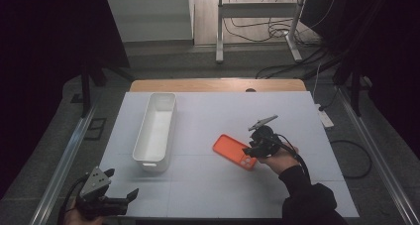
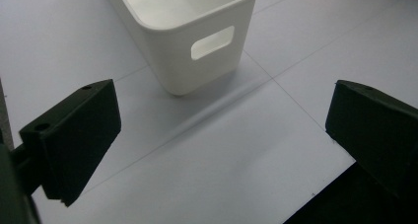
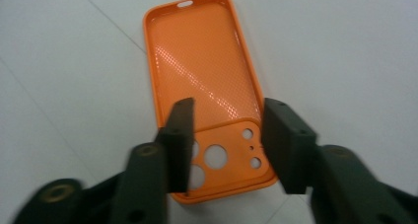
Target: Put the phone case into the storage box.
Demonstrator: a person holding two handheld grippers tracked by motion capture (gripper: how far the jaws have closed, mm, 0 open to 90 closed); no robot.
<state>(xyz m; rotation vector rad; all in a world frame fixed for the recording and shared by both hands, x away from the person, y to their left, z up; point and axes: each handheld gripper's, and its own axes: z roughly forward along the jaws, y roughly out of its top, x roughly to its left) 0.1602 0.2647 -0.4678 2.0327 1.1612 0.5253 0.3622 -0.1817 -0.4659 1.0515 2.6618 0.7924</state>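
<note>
Both right gripper jaws hide orange phone case edges.

white bin, white table

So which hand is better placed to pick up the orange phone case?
The right. The right gripper already straddles the camera-hole end of the orange phone case, jaws on either side. The left gripper sits open at the table's near-left corner, facing the white bin.

Orange phone case lies flat, inside up.
</note>
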